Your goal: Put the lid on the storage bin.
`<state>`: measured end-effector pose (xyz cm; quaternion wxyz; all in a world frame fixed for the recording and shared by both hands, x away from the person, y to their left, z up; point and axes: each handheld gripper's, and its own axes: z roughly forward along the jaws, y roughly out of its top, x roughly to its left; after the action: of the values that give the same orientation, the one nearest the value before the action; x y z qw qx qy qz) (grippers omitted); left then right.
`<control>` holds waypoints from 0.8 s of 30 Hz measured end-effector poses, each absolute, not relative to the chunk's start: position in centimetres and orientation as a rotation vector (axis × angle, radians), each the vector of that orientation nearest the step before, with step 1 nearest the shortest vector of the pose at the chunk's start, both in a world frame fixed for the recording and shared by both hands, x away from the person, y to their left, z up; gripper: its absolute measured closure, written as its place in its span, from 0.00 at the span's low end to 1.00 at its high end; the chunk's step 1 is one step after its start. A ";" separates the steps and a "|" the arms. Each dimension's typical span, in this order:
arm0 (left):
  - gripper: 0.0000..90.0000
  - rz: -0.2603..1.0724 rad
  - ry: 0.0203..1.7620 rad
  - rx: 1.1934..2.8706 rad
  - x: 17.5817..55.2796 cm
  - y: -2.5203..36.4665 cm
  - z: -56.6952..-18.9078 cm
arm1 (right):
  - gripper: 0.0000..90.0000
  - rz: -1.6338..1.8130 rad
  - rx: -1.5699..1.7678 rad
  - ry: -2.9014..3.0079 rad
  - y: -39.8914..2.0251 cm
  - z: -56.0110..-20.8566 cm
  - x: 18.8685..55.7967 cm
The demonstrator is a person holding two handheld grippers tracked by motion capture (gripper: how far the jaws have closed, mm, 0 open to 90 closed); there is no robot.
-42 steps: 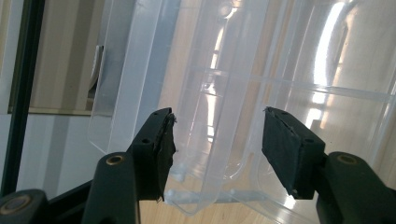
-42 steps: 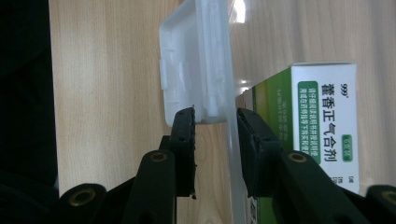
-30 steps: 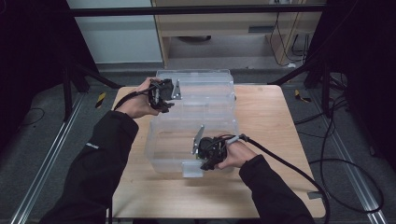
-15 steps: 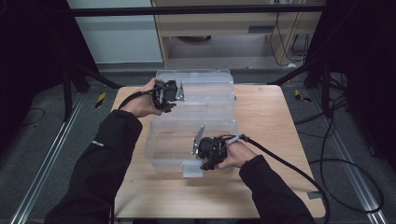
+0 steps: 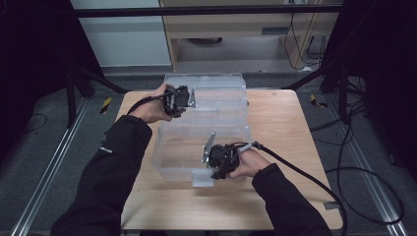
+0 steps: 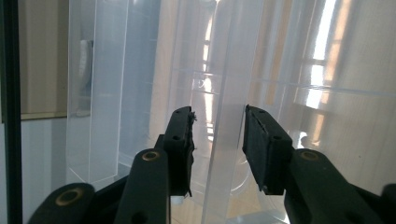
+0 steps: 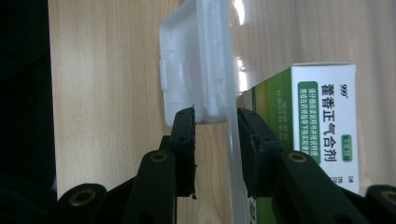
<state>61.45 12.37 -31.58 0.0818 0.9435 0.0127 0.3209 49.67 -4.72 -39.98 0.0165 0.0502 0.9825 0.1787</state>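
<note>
I see a clear plastic box [image 5: 201, 142] on the wooden table [image 5: 285, 137], its lid [image 5: 216, 91] swung back toward the far edge. My left gripper [image 5: 181, 98] sits at that lid's left end, jaws apart with a clear edge [image 6: 224, 140] standing between them, untouched. My right gripper [image 5: 216, 160] is at the near wall, jaws apart astride the wall and its white latch [image 7: 196, 70] (a green-and-white carton [image 7: 317, 126] lies just inside).

The right tool [image 7: 215, 140] straddles the clear box wall [image 7: 232, 154] beside a carton [image 7: 322, 121].
</note>
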 end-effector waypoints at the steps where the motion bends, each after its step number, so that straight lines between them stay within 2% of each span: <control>1: 0.71 0.957 0.035 2.822 61.4 12.3 -31.6 | 0.77 0.554 0.162 3.056 -4.7 -40.0 49.6; 8: 0.80 0.955 0.031 2.834 61.5 12.0 -31.9 | 0.77 0.559 0.162 3.053 -4.7 -40.0 49.7; 24: 0.84 0.972 -0.035 2.854 61.2 11.7 -31.7 | 0.77 0.570 0.175 3.043 -4.8 -40.0 49.6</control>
<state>61.24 11.68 -31.66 0.0630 0.9447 -0.0117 0.3216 49.55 -4.81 -40.02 0.0204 0.0565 0.9811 0.1838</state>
